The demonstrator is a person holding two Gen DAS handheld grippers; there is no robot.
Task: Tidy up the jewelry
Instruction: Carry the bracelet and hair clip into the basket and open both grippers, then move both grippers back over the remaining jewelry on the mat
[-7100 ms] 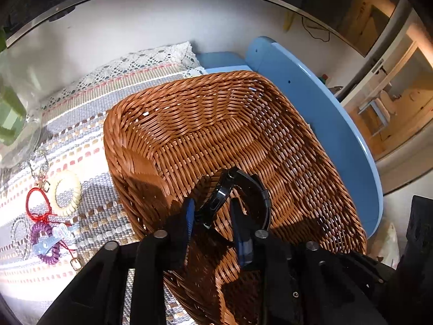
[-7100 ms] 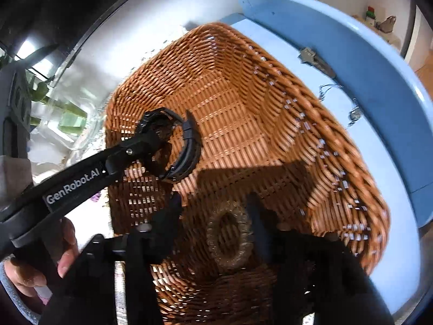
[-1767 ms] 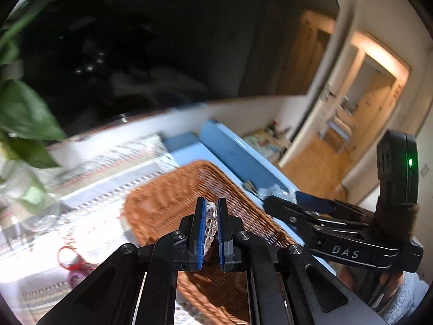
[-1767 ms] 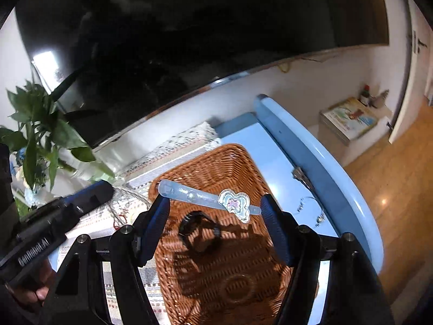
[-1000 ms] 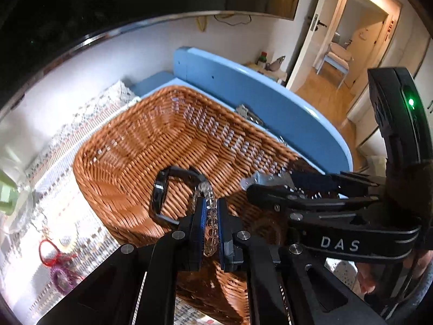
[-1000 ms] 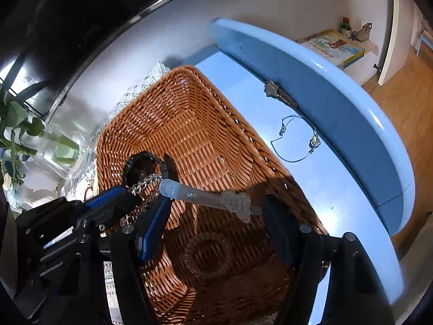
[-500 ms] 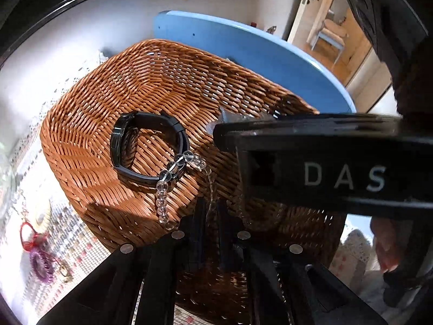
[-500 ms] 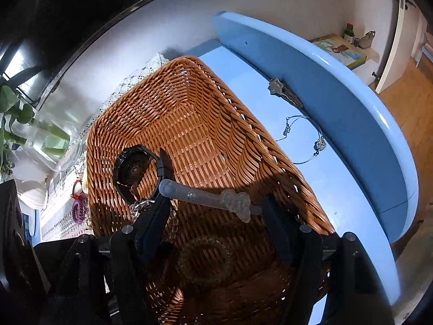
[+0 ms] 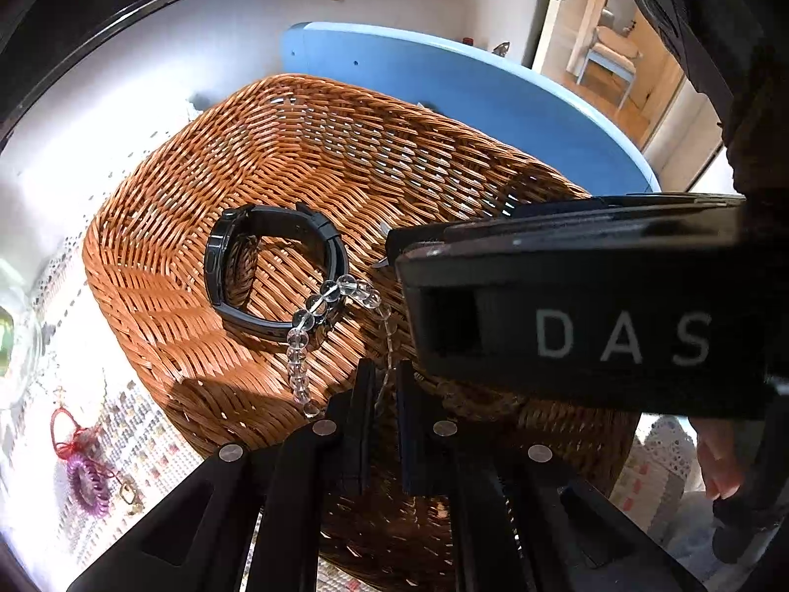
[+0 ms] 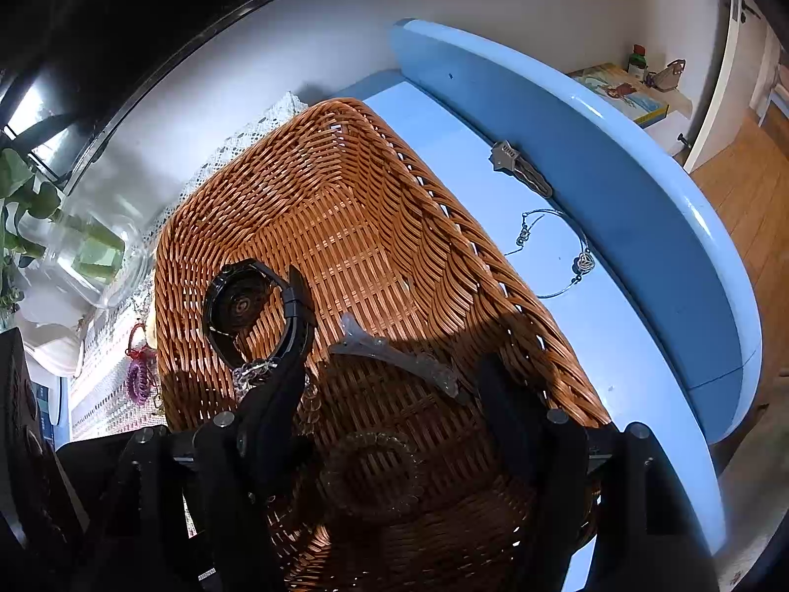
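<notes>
bracelet [image 9: 315, 325] of clear beads lay in the basket [image 9: 148, 266], draped over the watch [image 9: 268, 266] at 11 o'clock from my left tool [image 9: 380, 394], whose narrowly parted fingers held nothing; right tool [image 10: 389, 385] gaped wide.

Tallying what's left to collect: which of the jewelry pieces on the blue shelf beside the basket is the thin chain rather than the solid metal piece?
The silver necklace, a thin looped chain with a small pendant. It lies nearer the right gripper than the solid star-headed clip.
</notes>
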